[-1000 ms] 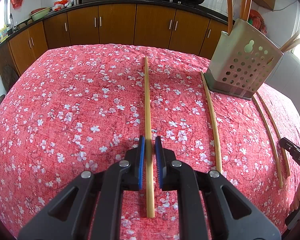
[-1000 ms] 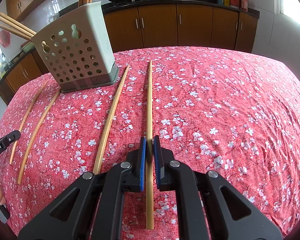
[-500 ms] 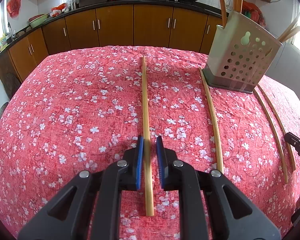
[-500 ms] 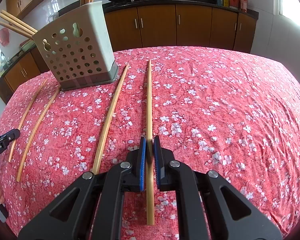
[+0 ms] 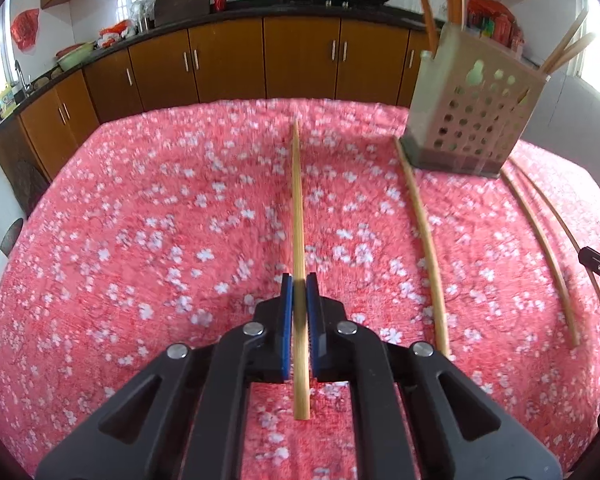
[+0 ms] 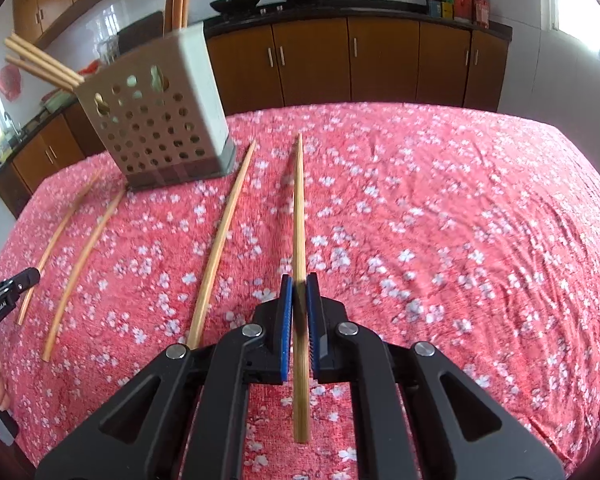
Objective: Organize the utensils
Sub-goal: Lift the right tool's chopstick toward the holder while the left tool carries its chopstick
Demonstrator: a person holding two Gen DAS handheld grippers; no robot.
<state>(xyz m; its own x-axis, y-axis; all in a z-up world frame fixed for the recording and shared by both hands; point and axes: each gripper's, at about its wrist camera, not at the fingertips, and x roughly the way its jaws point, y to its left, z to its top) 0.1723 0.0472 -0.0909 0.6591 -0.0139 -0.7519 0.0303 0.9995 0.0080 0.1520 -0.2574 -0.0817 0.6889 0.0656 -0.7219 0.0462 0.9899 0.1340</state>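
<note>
My left gripper (image 5: 299, 280) is shut on a long bamboo chopstick (image 5: 298, 216) and holds it above the red floral tablecloth (image 5: 140, 240). My right gripper (image 6: 299, 280) is shut on another bamboo chopstick (image 6: 299, 208), also lifted off the cloth. The beige perforated utensil holder (image 5: 472, 116) stands at the far right in the left wrist view, and at the far left in the right wrist view (image 6: 156, 116); several chopsticks stick out of it. Three loose chopsticks (image 5: 424, 236) lie on the cloth near it.
Brown kitchen cabinets (image 5: 228, 64) and a counter with woks run behind the table. The other gripper's tip shows at the right edge of the left wrist view (image 5: 598, 266) and at the left edge of the right wrist view (image 6: 8, 292).
Both grippers have lifted with their chopsticks, so the table and the holder sit lower and farther in each view. The left gripper's jaws have closed tighter on its chopstick.
</note>
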